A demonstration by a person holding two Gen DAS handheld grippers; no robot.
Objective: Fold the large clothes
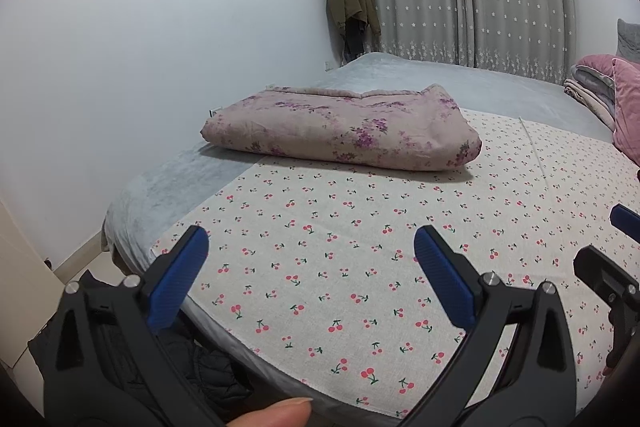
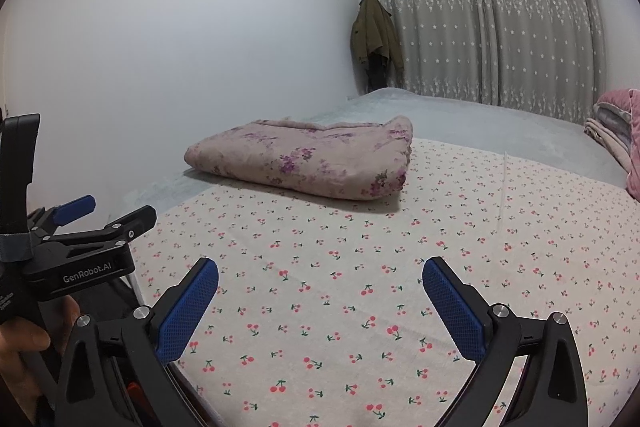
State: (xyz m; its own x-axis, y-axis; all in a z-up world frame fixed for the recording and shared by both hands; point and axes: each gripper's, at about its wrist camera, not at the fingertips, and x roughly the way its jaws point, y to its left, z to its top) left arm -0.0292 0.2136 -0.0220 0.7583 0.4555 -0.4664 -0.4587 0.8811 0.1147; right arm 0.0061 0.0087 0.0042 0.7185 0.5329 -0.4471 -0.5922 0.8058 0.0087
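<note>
Floral quilt (image 1: 344, 129) lies folded at far side of cherry-print sheet (image 1: 340, 267), well apart from both grippers; left gripper (image 1: 312, 275) and right gripper (image 2: 320, 307) gape wide, empty; judged near done, so withdraw level, avoid snagging sheet

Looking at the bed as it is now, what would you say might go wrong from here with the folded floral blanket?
1. The folded floral blanket lies at the cherry-print sheet's far edge, beyond both open claws; a long reach might grab only its top layer and undo the fold.
2. Its left end sits near the bed's wall-side edge, so a push could slide it off.
3. The left claw and right claw are close together and could collide.
</note>
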